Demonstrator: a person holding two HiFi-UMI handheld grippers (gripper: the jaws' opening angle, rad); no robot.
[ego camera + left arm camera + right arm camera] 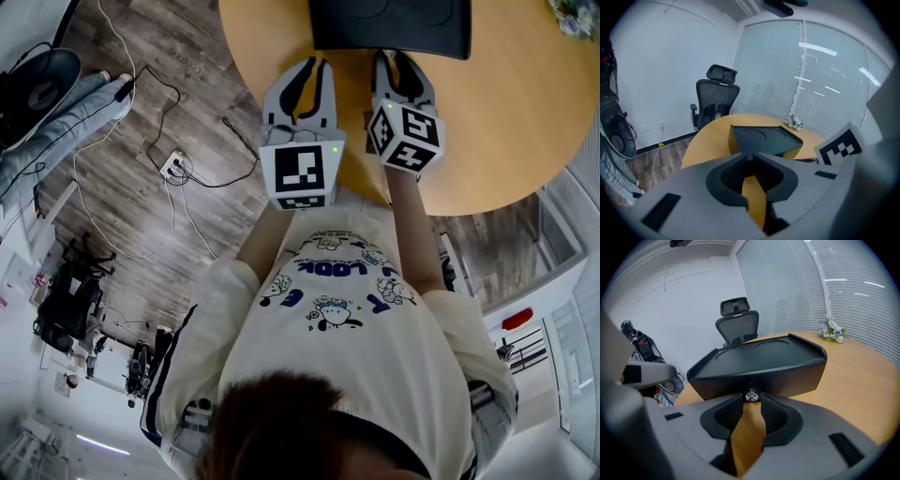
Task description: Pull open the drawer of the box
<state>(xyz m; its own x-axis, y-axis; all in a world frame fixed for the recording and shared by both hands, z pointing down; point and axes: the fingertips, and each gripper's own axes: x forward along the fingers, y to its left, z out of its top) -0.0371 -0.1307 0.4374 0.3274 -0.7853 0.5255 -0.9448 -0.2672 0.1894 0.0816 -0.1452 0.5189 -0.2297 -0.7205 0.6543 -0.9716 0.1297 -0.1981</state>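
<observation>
Approach: right gripper (751, 400) at drawer (797, 373) knob (751, 395).
Jaws apart, knob 12 o'clock btwn tips; next: clamp + pull. Left gripper (750, 156) closed, empty.

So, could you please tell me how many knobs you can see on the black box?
1. A small shiny knob sits mid-front on the black box, at the parted jaw tips of the right gripper. The box's other sides are hidden, so more are possible.
</observation>
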